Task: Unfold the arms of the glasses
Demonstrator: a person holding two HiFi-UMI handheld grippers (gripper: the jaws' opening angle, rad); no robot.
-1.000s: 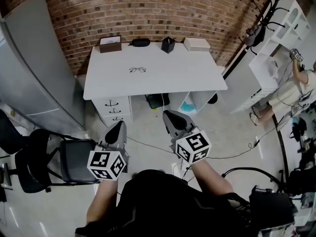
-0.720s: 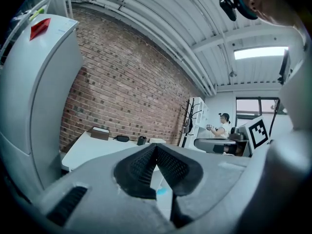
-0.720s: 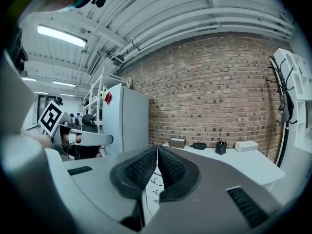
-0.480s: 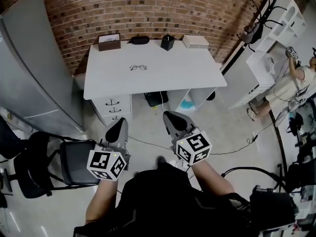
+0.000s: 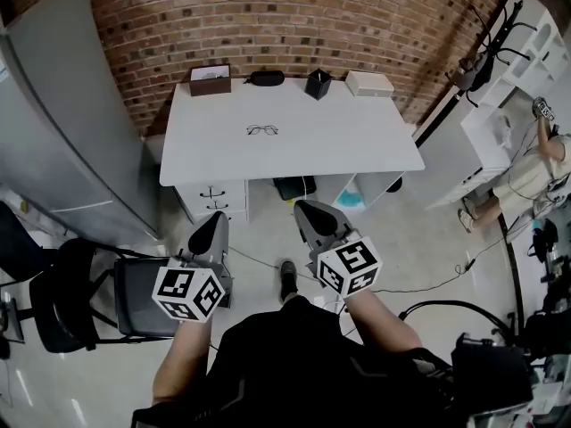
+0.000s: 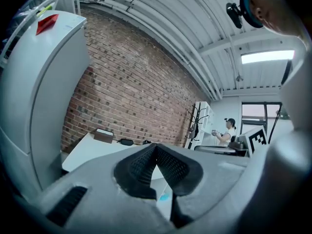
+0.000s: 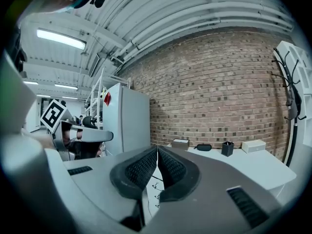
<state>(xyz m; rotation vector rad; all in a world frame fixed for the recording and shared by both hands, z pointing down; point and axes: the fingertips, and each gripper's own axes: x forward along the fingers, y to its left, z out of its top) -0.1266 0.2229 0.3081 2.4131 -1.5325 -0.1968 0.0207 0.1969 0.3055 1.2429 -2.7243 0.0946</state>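
While the glasses (image 5: 262,130) lie toward the back middle of the white desk (image 5: 357,136), the left gripper (image 5: 212,232) and right gripper (image 5: 310,212) hang well short of it, jaws pinched together, nothing held.

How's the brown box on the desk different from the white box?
The brown box sits at the desk's back left, the white box at its back right. The brown box has a white top; the white box is white all over. Both stand along the back edge.
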